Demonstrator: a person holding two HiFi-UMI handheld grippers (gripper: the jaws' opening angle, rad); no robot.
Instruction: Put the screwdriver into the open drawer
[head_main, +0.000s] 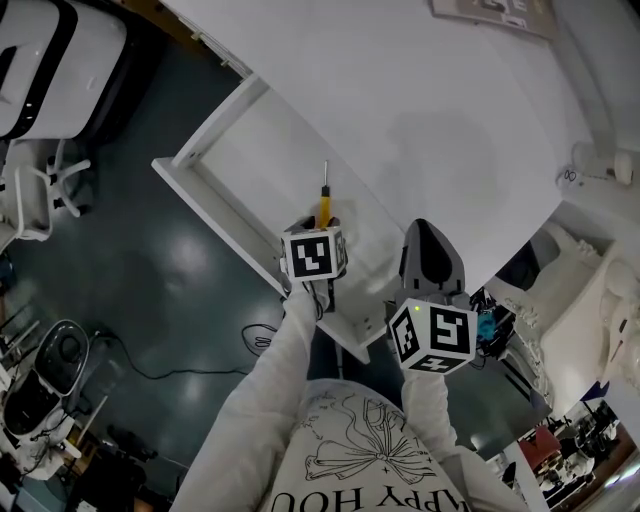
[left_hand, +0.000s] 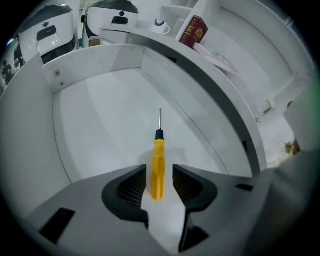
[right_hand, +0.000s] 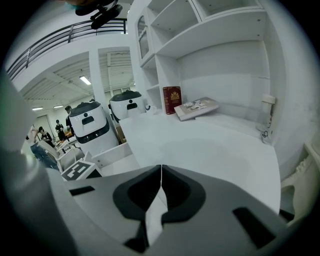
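Note:
A yellow-handled screwdriver with a thin metal shaft lies in the open white drawer, its tip pointing away from me. My left gripper stands open over the handle's rear end, a gap showing on each side of the handle. In the head view the screwdriver pokes out just past the left gripper inside the drawer. My right gripper is shut with nothing between its jaws. It hovers above the white desk, and in the head view the right gripper sits right of the drawer.
The white desk top runs right of the drawer. At its back stand a red book, a flat booklet and a clear bottle. Two white machines stand beyond the desk's end. Cables lie on the dark floor.

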